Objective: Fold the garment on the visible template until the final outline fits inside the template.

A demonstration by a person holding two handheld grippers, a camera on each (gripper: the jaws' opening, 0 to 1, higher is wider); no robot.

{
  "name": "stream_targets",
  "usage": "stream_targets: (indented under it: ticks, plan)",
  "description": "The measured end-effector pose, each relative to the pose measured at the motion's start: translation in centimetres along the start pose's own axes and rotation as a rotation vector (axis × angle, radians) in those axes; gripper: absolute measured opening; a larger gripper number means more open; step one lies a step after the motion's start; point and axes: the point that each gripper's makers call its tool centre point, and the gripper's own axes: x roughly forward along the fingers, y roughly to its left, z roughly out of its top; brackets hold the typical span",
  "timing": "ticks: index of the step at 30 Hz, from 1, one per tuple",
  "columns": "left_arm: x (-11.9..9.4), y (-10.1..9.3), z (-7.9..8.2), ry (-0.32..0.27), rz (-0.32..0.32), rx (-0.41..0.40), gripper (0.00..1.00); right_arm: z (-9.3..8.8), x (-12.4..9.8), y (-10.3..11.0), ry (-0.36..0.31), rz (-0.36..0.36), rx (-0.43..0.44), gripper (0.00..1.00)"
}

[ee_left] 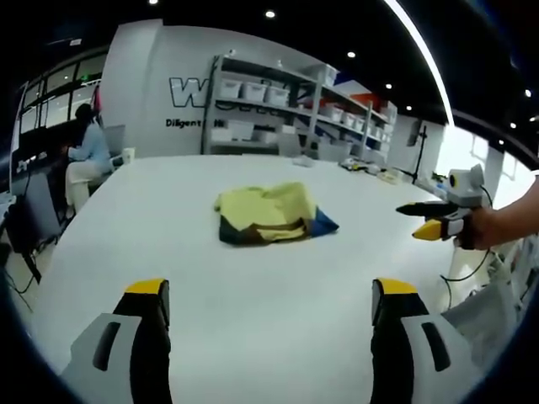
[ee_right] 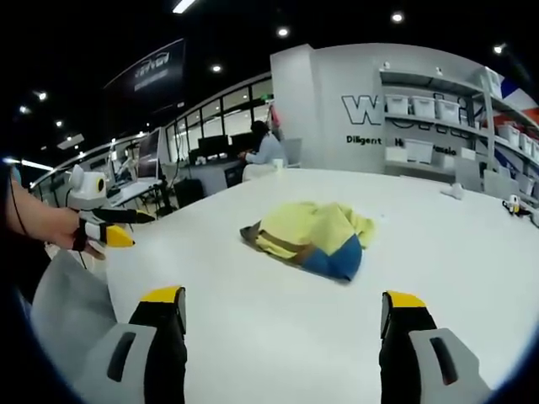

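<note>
Below, each element as it appeared.
Left gripper (ee_left: 269, 295): jaws stood wide apart, holding nothing, above the table.
Right gripper (ee_right: 282, 307): jaws likewise spread wide and empty; seen in the left gripper view (ee_left: 431, 220) held in a hand (ee_left: 488, 225).
Garment (ee_left: 271, 214): yellow, blue and brown, lay crumpled near the middle of the table, well apart from both grippers.
Table (ee_left: 253, 286): white, broad.
Shelving (ee_left: 278, 105): stood behind, bearing bins.
Person (ee_left: 84, 156): sat at a desk far off.
</note>
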Motion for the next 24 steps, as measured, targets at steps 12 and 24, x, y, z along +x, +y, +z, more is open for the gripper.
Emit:
stream_targets:
  ticks: [12,24]
  plan:
    - [0.7,-0.3,-0.4,0.011,-0.011,0.001,0.96,-0.6,0.5,-0.3,0.015,0.011,-0.004,0.91]
    - [0.8,-0.4,-1.1,0.024,-0.023,0.012,0.94,-0.9,1.9,-0.5,0.035,0.039,-0.035,0.79]
